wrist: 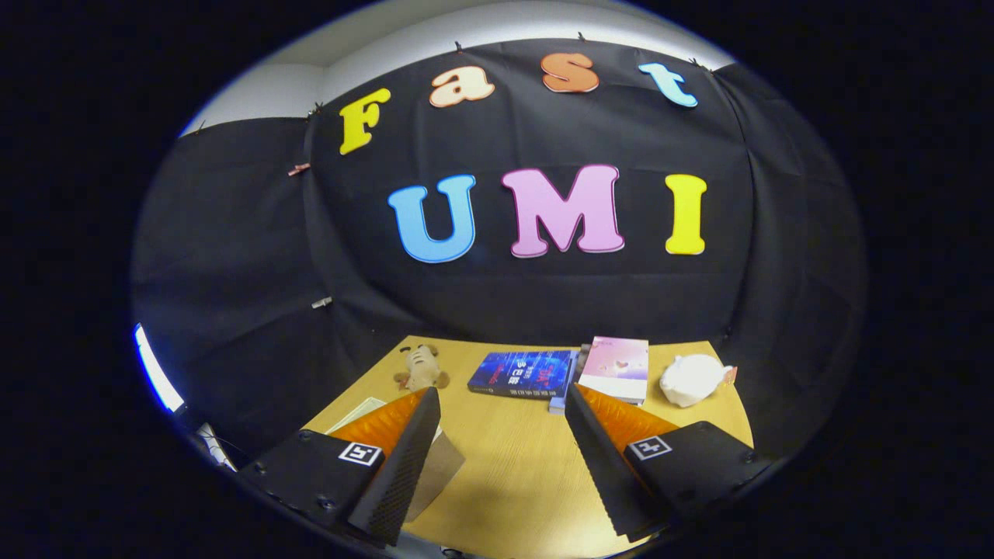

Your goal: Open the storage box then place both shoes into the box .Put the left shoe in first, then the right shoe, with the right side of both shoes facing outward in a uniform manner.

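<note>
shoes and storage box aside, what lies ahead of the gripper (501,400) is a wooden table (512,473). its two fingers are spread wide with bare tabletop between them, gripping nothing. beyond the fingertips lies a dark blue book (519,373), with a pink book (615,368) just beside it, apparently stacked on something underneath. a small tan plush toy (420,368) lies near the left finger, and a white plush toy (693,379) sits at the table's far right. a brownish flat piece (436,470), possibly cardboard, shows beside the left finger.
</note>
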Motion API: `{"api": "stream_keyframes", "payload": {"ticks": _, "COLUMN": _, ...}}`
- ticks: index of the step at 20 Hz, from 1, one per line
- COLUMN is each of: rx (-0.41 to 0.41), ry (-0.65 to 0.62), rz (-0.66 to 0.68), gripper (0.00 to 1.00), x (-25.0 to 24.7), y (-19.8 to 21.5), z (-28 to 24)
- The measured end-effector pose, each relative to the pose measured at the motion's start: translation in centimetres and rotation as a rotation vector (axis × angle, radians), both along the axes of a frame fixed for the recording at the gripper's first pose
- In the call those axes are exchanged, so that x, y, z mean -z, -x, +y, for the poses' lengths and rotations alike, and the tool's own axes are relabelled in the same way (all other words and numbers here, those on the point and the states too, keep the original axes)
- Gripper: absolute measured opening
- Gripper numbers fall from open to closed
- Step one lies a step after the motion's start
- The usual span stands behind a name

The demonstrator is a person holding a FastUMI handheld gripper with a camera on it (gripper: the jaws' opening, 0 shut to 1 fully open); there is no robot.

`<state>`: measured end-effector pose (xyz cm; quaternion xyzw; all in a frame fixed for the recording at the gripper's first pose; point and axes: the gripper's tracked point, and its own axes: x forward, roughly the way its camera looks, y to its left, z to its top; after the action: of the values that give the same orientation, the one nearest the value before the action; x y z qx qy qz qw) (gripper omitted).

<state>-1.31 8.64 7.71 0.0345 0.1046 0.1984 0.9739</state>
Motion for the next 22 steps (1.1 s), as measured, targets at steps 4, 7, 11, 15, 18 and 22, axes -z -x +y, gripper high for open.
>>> {"api": "stream_keyframes", "payload": {"ticks": 4, "rx": 0.022, "ry": -0.012, "rz": -0.126, "gripper": 0.98, "x": -3.0, "y": 0.1, "z": -3.9}}
{"api": "stream_keyframes", "payload": {"ticks": 7, "rx": 0.080, "ry": -0.010, "rz": -0.156, "gripper": 0.98, "x": -3.6, "y": 0.2, "z": -6.1}}
{"api": "stream_keyframes", "payload": {"ticks": 11, "rx": 0.133, "ry": -0.011, "rz": -0.165, "gripper": 0.98, "x": -3.1, "y": 0.7, "z": -7.4}}
{"api": "stream_keyframes", "payload": {"ticks": 15, "rx": 0.170, "ry": 0.034, "rz": -0.155, "gripper": 0.98, "x": -2.0, "y": 0.7, "z": -7.7}}
{"api": "stream_keyframes", "payload": {"ticks": 18, "rx": 0.174, "ry": -0.018, "rz": -0.176, "gripper": 0.98, "x": -2.4, "y": 0.8, "z": -7.0}}
{"api": "stream_keyframes", "payload": {"ticks": 22, "rx": 0.235, "ry": -0.051, "rz": -0.228, "gripper": 0.98, "x": -3.1, "y": 1.1, "z": -7.7}}
